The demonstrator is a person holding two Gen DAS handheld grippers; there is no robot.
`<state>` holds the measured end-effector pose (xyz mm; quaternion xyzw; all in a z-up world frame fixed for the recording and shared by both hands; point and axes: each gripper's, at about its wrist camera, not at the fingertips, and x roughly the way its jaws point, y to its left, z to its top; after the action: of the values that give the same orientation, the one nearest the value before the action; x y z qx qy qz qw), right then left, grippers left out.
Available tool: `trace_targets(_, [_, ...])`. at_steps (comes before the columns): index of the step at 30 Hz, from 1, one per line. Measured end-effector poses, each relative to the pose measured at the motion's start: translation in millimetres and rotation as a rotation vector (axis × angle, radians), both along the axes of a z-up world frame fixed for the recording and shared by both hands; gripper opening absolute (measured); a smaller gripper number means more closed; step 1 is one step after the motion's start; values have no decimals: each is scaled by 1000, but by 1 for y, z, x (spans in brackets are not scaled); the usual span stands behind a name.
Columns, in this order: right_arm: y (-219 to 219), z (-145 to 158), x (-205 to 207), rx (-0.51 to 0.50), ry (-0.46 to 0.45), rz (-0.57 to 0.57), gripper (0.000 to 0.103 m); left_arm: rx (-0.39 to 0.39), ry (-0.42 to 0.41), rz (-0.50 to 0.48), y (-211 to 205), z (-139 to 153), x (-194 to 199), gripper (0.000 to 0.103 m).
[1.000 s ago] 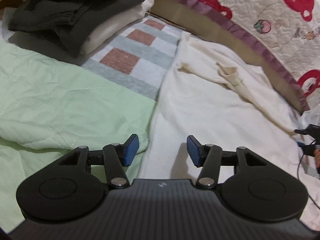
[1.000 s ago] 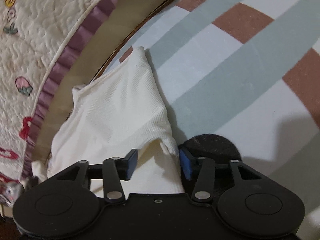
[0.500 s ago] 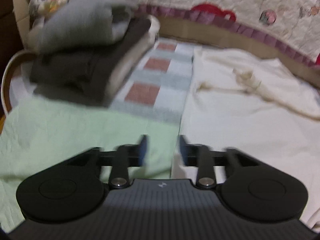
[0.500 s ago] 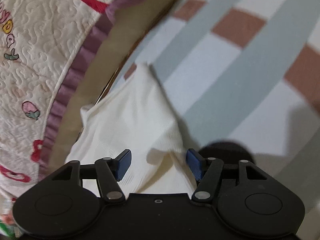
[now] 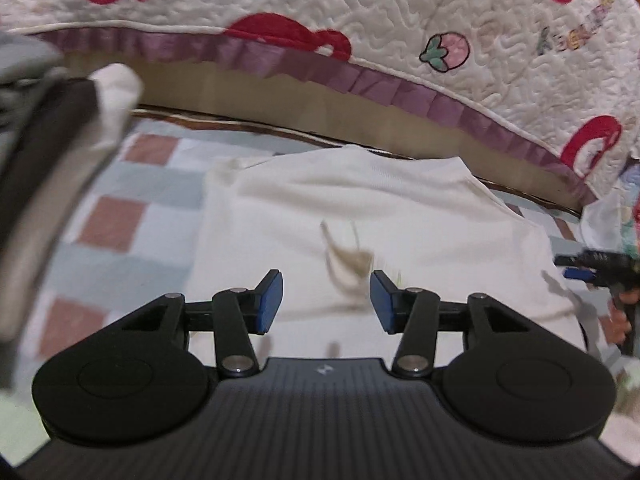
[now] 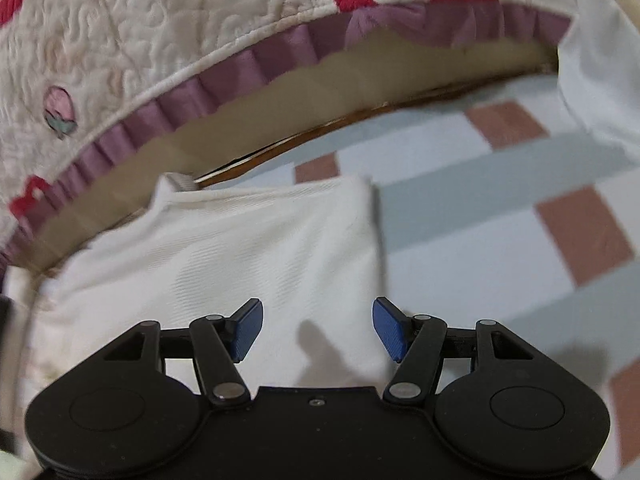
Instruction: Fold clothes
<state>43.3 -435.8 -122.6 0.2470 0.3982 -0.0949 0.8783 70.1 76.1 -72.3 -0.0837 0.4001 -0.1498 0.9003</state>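
A cream garment (image 5: 360,208) lies spread on the checked sheet, with a beige drawstring (image 5: 348,264) on its middle. My left gripper (image 5: 326,300) hovers over it, jaws opening slightly, nothing pressed between the blue pads. The drawstring lies just beyond them. In the right wrist view the garment (image 6: 240,248) lies flat, its straight edge on the right. My right gripper (image 6: 318,328) stands open above that edge, holding nothing. It also shows at the far right of the left wrist view, right gripper (image 5: 568,266).
A quilt with red prints and a purple ruffle (image 5: 400,20) hangs along the far side above a beige panel. A blurred stack of folded clothes (image 5: 48,160) rises at the left. The checked sheet (image 6: 500,240) extends right of the garment; white cloth (image 6: 592,60) lies at the far right.
My left gripper swept from the green blanket's edge to over the garment's middle. The right jaws widened and rolled; the garment edge that stood raised between them now lies flat.
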Motion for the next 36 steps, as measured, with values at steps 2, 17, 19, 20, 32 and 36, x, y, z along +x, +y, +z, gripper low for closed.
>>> trace_targets(2, [-8, -9, -2, -3, -12, -27, 67, -7, 16, 6, -14, -16, 19, 51])
trace_targets(17, [-10, -23, 9, 10, -114, 47, 65, 124, -10, -4, -70, -52, 57, 7])
trace_targets(19, [-6, -22, 13, -48, -101, 73, 62, 240, -84, -19, -84, -39, 49, 7])
trace_targets(20, [-4, -21, 15, -78, -95, 86, 61, 253, -108, -20, -87, -35, 48, 8])
trace_targets(32, [-6, -23, 27, -104, -122, 107, 62, 288, -59, 1, -99, 5, 129, 61])
trace_targets(36, [-10, -25, 30, -79, -143, 99, 62, 236, -23, -11, -118, -10, 186, 61])
